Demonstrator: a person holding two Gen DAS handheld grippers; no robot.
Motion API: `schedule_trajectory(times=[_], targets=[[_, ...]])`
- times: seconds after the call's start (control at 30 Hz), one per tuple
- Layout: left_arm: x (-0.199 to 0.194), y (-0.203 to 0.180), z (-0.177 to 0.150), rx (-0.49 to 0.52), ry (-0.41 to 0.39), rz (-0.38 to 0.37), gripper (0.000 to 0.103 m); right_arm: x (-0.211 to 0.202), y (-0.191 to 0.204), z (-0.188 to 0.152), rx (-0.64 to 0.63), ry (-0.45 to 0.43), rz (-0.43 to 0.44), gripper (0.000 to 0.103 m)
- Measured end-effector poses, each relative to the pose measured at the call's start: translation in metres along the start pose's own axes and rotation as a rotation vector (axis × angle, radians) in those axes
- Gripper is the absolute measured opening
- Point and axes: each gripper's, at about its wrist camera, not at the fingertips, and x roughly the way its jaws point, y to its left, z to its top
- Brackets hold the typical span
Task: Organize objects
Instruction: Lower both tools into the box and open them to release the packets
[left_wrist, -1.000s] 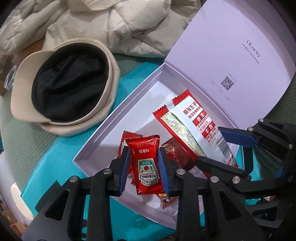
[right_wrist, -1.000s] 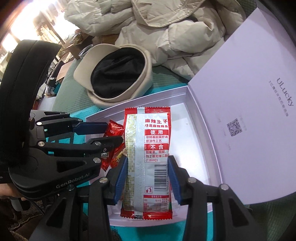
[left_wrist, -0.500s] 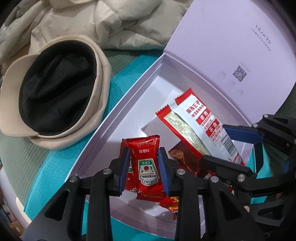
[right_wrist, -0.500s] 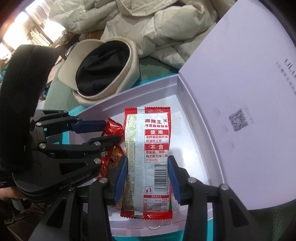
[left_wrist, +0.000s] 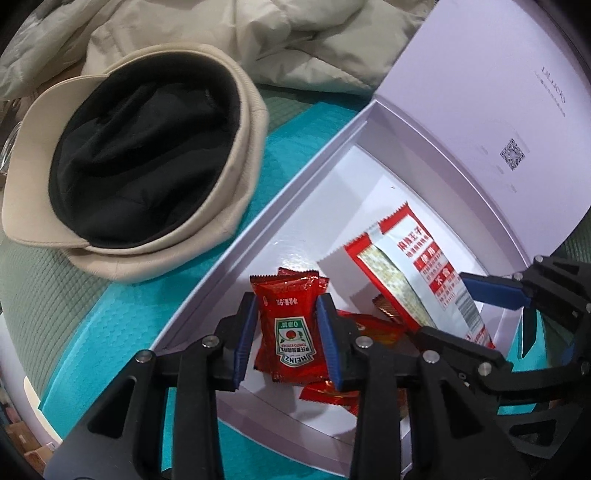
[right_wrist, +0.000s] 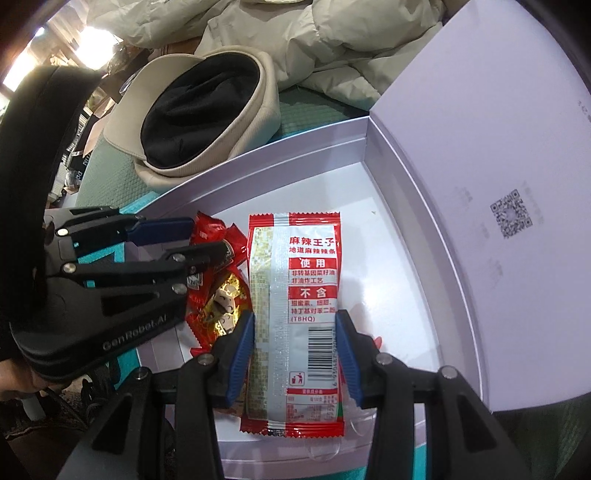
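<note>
Teal matting (left_wrist: 122, 317) over green cloth covers your bench, and both your tongs are over the open white box (left_wrist: 295, 206) on it. Your left tongs (left_wrist: 287, 334) pinch a red ketchup sachet (left_wrist: 290, 325) by its side edges, above the box's near corner where more red and gold packets (right_wrist: 218, 295) lie piled. Your right tongs (right_wrist: 295, 354) clamp the long red-and-silver snack pack (right_wrist: 295, 302) by its lower half, label up, above the box floor just right of that pile. Beside the box an upturned beige cap (left_wrist: 140, 155) rests on the bench, with a pale puffer jacket (left_wrist: 258, 40) bunched behind it.
</note>
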Motion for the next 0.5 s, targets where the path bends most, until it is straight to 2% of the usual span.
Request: schedule_trajectory(times=[0.33,0.4,0.5], targets=[[-0.01,-0.001,-0.006,0.003,-0.011,0.013,0.033,-0.006,0.008,-0.007,0.011,0.007,-0.05,0.047],[-0.014,-0.002,-0.007,0.005,-0.022,0.014,0.034,-0.009,0.01,-0.009,0.01,0.005,-0.063,0.051],[-0.02,-0.003,-0.009,0.014,-0.04,0.023,0.038,-0.015,0.013,-0.013,0.015,-0.007,-0.082,0.051]])
